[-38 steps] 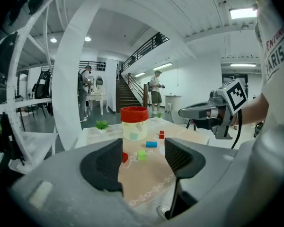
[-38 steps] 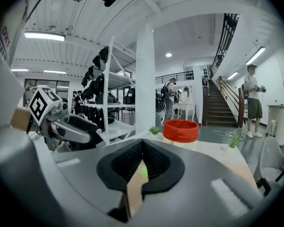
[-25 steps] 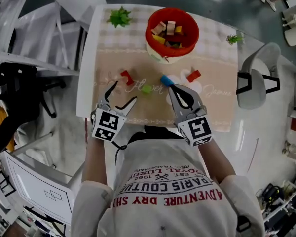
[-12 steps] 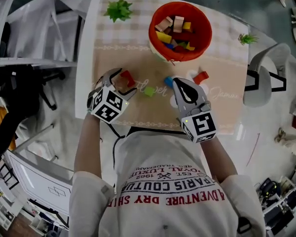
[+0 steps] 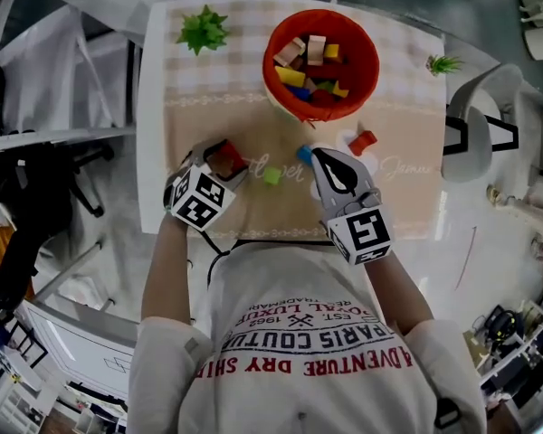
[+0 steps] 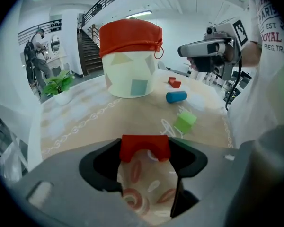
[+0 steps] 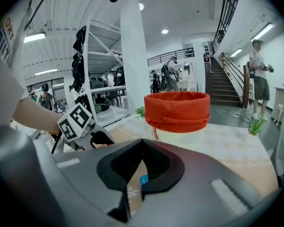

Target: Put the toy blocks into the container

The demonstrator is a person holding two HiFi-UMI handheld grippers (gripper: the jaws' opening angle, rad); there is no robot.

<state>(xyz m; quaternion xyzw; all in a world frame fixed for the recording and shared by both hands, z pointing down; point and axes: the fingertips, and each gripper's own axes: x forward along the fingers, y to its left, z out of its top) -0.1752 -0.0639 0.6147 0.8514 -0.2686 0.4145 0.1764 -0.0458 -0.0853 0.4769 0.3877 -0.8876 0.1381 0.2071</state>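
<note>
A red arch block (image 5: pixel 226 160) (image 6: pixel 145 147) lies on the beige mat, and my left gripper (image 5: pixel 222 156) (image 6: pixel 145 150) is down around it. Its jaws have just been closing and both tips touch the block's ends. My right gripper (image 5: pixel 319 156) (image 7: pixel 141 143) is shut, its tips just behind a blue cylinder (image 5: pixel 303 154) (image 6: pixel 176 97) (image 7: pixel 143 180). Between the grippers lies a green block (image 5: pixel 271 176) (image 6: pixel 185 122). A second red block (image 5: pixel 363 142) (image 6: pixel 173 82) sits further right. The red-rimmed bucket (image 5: pixel 271 75) (image 6: pixel 131 56) (image 7: pixel 177 110) at the back holds several blocks.
A small green plant (image 5: pixel 202 30) stands at the table's back left, another (image 5: pixel 443 63) at the back right. A grey chair (image 5: pixel 475 134) is beside the table's right edge. The person's body is against the front edge.
My left gripper has moved forward and down from the front of the mat onto the red arch block, and its jaws have narrowed around it. My right gripper has edged toward the blue cylinder.
</note>
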